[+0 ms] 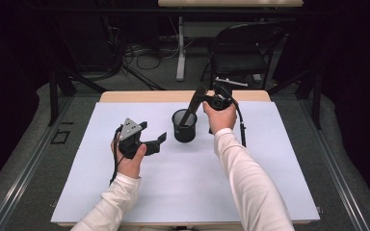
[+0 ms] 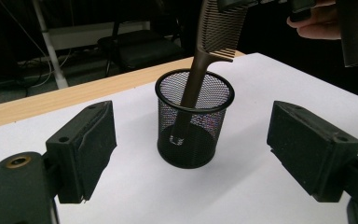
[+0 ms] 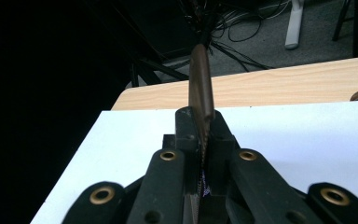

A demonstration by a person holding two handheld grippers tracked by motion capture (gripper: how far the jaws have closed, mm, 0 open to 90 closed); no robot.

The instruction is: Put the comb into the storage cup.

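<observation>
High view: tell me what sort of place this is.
Probably a lab or workshop set up for recording. A white sheet covers a wooden table, a folding chair stands behind it, loose cables lie on the grey floor, and the surroundings are dark.

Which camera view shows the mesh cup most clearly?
The left gripper view: the mesh cup stands close and whole, with the comb handle inside. In the high view it is small. The right gripper view shows the clamped comb edge-on.
</observation>
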